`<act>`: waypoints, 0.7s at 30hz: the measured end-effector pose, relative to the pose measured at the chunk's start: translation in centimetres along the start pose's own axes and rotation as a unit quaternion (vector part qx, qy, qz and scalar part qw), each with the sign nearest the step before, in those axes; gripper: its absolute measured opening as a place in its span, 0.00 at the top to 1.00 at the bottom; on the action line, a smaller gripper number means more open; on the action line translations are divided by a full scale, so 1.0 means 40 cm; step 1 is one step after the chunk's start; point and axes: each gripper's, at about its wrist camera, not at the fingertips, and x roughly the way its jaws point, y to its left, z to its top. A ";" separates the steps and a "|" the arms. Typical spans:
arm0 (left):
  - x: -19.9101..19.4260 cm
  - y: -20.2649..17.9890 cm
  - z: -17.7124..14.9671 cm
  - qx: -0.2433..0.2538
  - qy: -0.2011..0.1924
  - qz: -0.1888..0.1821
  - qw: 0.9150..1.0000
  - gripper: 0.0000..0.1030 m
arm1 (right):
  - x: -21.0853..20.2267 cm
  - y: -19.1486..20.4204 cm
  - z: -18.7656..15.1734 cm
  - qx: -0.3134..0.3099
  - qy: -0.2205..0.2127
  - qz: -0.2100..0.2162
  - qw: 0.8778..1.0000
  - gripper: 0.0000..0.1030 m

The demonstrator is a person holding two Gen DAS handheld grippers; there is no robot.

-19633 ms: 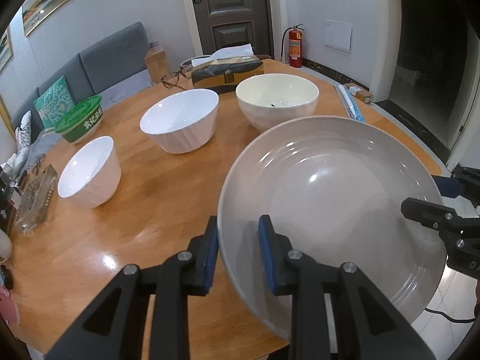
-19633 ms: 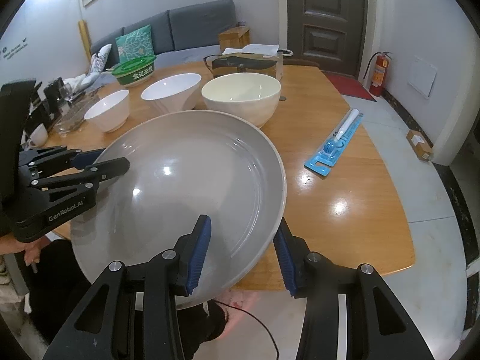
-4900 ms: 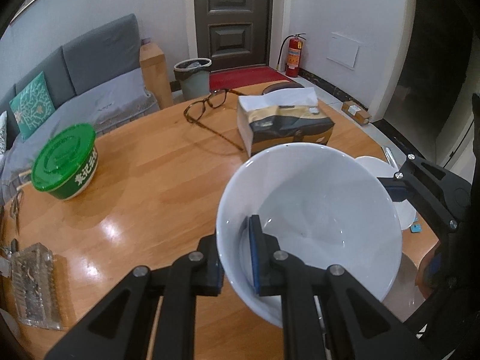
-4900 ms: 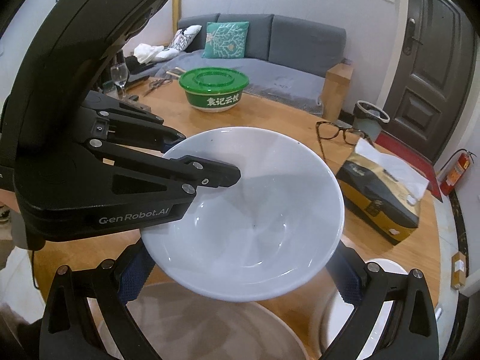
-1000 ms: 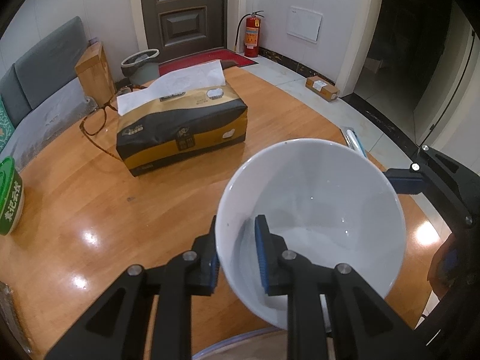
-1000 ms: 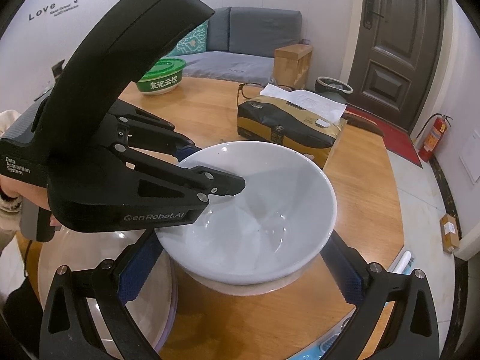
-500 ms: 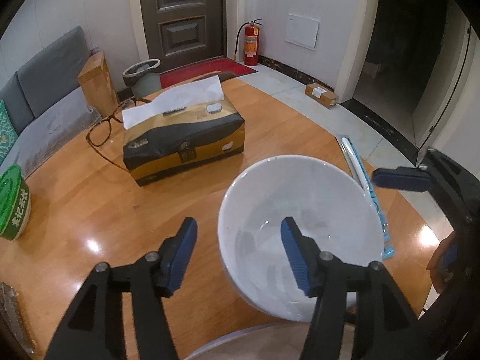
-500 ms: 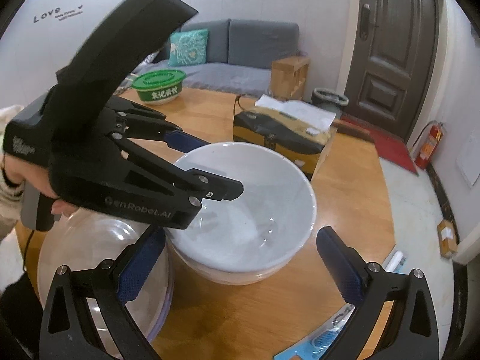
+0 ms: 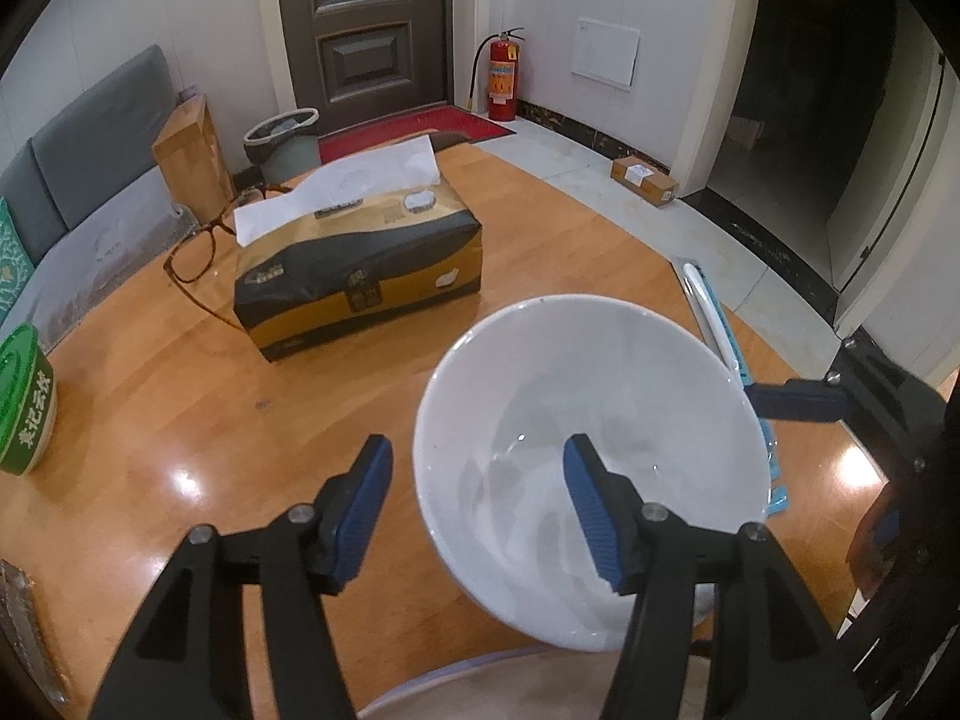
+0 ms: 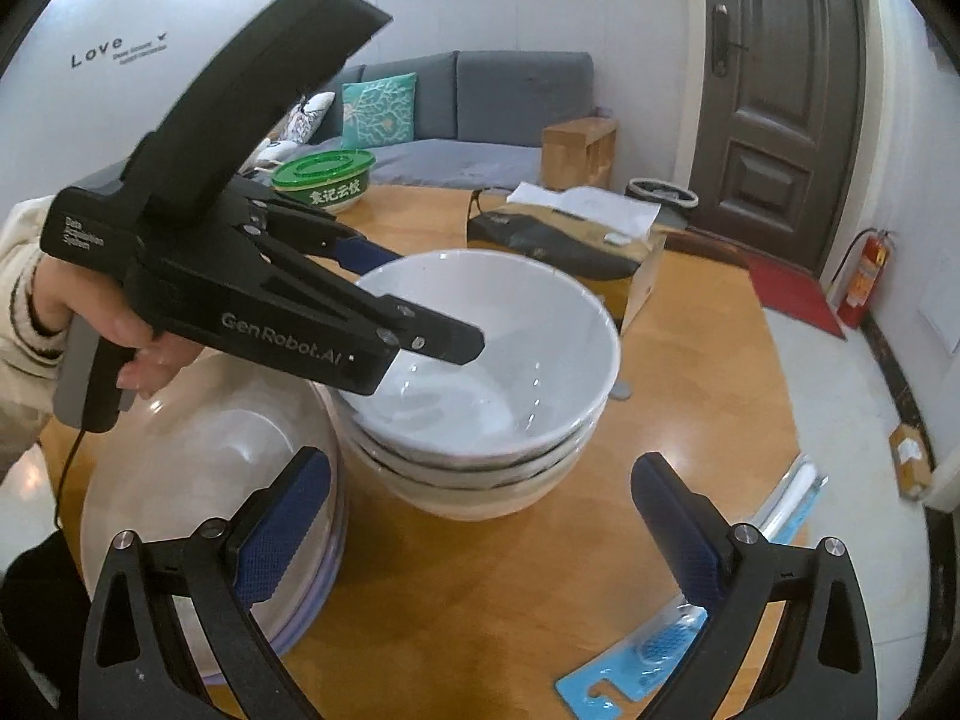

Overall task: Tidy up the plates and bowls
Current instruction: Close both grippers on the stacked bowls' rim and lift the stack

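Note:
Three white bowls sit nested in a stack [image 10: 480, 456] on the wooden table [image 10: 690, 372]. The top bowl [image 9: 600, 420] is wide and empty. My left gripper [image 9: 480, 504] is open, its fingers astride the top bowl's near rim, one inside, one outside, not touching. In the right wrist view the left gripper [image 10: 414, 294] reaches over that bowl. My right gripper [image 10: 474, 516] is open and empty, just in front of the stack. A stack of grey plates [image 10: 198, 468] lies left of the bowls.
A black and gold tissue box [image 9: 360, 276] and glasses [image 9: 204, 252] lie beyond the bowls. A green lidded tub [image 9: 21, 402] stands at the left. A blue packaged toothbrush [image 10: 672, 654] lies at the right near the table edge.
My left gripper, shut on the top bowl's rim a second ago, has opened and let it go. The bowl now rests in the stack, and my right gripper has drawn back.

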 end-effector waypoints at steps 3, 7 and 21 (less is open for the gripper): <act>0.011 0.000 -0.001 -0.002 0.005 -0.001 1.000 0.48 | 0.015 0.000 -0.008 0.004 0.002 0.009 1.000 0.04; 0.019 -0.003 -0.003 -0.003 0.010 -0.004 1.000 0.53 | 0.038 -0.002 -0.016 0.010 0.008 0.019 1.000 0.10; 0.040 0.003 -0.013 -0.005 0.020 -0.008 1.000 0.70 | 0.080 -0.021 -0.016 0.026 0.015 0.024 0.999 0.10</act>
